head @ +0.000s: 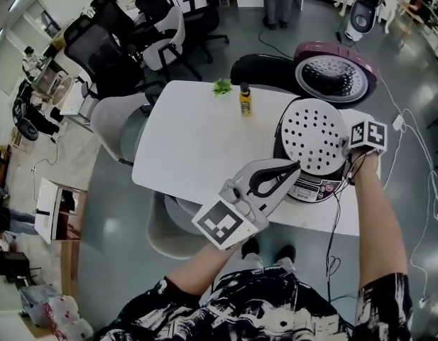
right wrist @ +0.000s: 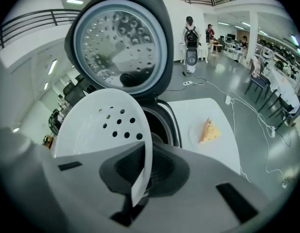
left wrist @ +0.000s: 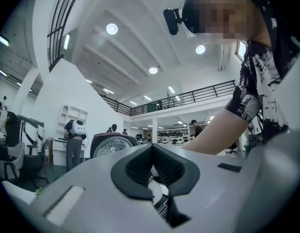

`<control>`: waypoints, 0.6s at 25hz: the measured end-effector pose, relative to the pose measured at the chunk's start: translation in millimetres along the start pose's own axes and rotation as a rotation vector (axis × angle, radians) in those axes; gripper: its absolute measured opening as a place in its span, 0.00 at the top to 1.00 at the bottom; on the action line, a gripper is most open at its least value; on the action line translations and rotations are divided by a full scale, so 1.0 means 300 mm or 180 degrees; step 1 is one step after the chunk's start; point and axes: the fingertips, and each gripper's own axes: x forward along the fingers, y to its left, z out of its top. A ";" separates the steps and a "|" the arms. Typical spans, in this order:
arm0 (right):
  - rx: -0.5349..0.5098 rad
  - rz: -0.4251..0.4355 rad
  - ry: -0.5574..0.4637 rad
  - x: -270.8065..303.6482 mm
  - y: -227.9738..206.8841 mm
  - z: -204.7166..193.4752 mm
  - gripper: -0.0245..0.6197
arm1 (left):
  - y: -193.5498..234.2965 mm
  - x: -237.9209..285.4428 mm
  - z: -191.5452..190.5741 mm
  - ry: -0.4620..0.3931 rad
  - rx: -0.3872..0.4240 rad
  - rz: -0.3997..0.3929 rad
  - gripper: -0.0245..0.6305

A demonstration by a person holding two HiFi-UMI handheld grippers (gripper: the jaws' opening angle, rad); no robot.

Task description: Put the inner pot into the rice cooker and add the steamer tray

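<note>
A white bench (head: 197, 141) in an open hall carries the rice cooker (head: 314, 187), lid up. The right gripper (right wrist: 144, 155) has its fingers clamped on the rim of the steamer tray (head: 314, 137), which hangs tilted over the mouth. It should be levelled before lowering. The left gripper (left wrist: 152, 152) is closed and empty. The inner pot is probably underneath, hidden.

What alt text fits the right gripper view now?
Right gripper clamps the rim of a white perforated tray, tilted before the open cooker, lid raised behind. A yellow wedge lies on the table at right.
</note>
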 end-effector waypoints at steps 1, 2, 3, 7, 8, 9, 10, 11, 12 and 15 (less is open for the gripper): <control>0.0033 -0.0050 0.0028 0.011 -0.024 -0.005 0.96 | -0.005 0.006 -0.004 0.0024 0.0008 -0.0008 0.96; 0.0061 -0.0091 0.0055 0.018 -0.044 -0.011 0.96 | -0.010 0.012 -0.006 0.0046 0.0011 -0.0012 0.96; 0.0081 -0.0129 0.0078 0.024 -0.060 -0.016 0.96 | -0.014 0.016 -0.007 0.0062 0.0006 -0.0015 0.96; 0.0141 -0.0245 0.0137 0.059 -0.095 -0.032 0.96 | -0.023 0.015 -0.002 0.0044 0.0001 -0.0019 0.96; 0.0163 -0.0264 0.0142 0.068 -0.100 -0.036 0.96 | -0.023 0.011 0.000 0.0033 0.0004 -0.0019 0.96; 0.0181 -0.0283 0.0143 0.075 -0.104 -0.039 0.96 | -0.024 0.007 0.002 0.0024 0.0007 -0.0014 0.96; 0.0188 -0.0304 0.0143 0.078 -0.108 -0.041 0.96 | -0.024 0.003 0.005 0.0020 0.0006 -0.0004 0.96; 0.0178 -0.0330 0.0147 0.081 -0.110 -0.042 0.96 | -0.023 -0.001 0.008 0.0017 -0.0001 0.0011 0.96; 0.0154 -0.0360 0.0153 0.084 -0.111 -0.040 0.95 | -0.018 -0.006 0.008 0.0009 -0.0013 0.0029 0.96; 0.0065 -0.0457 0.0166 0.107 -0.107 -0.030 0.95 | 0.007 -0.022 -0.006 0.0000 -0.0043 0.0084 0.96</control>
